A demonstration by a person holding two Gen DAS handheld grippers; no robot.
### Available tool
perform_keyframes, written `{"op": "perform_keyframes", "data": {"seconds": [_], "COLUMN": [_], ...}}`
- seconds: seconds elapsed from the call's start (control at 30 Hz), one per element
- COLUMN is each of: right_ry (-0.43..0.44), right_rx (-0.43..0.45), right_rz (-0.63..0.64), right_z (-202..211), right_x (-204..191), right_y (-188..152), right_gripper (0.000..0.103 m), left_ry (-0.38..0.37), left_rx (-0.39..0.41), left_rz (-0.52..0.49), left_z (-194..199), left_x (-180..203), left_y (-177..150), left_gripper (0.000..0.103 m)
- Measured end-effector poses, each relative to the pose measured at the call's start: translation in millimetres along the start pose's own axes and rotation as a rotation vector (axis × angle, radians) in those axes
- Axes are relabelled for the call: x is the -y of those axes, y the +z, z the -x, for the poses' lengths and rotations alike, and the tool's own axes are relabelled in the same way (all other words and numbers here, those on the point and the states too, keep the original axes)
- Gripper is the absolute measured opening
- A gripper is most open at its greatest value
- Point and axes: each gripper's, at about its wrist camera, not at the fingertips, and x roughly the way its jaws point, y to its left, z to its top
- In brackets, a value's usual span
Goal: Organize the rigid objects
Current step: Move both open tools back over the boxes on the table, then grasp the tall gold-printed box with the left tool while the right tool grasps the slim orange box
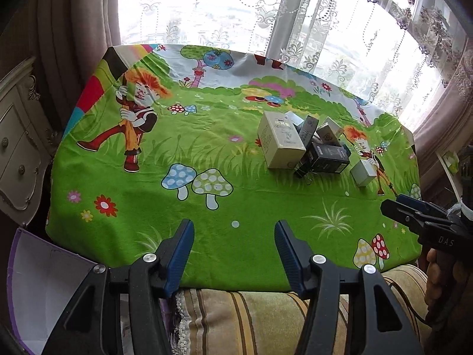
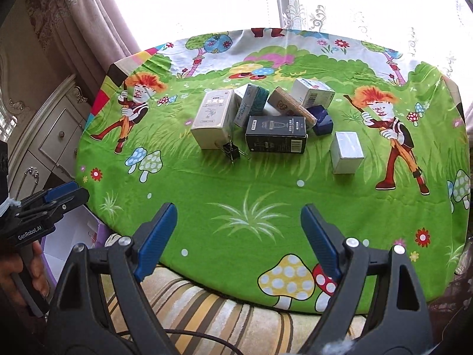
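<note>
Several small boxes [image 1: 322, 136] half-hidden behind the cream box [image 1: 280, 139].

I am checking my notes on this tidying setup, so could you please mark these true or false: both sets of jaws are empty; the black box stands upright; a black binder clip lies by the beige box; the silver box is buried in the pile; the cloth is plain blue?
1. Both the left gripper and right gripper hold nothing: true.
2. The black box stands upright: false, it lies on its long side.
3. A black binder clip lies by the beige box: true.
4. The silver box is buried in the pile: false, it sits apart, alone.
5. The cloth is plain blue: false, it is green with cartoon prints.
</note>
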Motion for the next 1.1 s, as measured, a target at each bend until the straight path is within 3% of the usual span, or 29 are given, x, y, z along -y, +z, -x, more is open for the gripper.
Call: {"op": "perform_keyframes", "data": {"seconds": [0.4, 0.53, 1.1], "right_ry": [-0.102, -0.113, -0.187], "right_rx": [0.028, 0.035, 0.064], "right_rz": [-0.026, -0.039, -0.053], "right_z": [-12.7, -17.7, -36.2], "right_x": [43.9, 52.7, 82.4], "right_y": [13.7, 19.1, 43.6], "right_gripper": [0.088, 0.088, 0.088], "left_ry": [-0.059, -0.07, 0.058], "left_rx": [-0.038, -0.045, -0.064], "left_rz": [-0.049, -0.02, 0.021], "left_z": [-46.8, -64.2, -146.5], "left_x": [53.4, 65.4, 92.0], "left_y": [36.3, 48.2, 88.4], "left_gripper": [0.058, 0.067, 0.071]}}
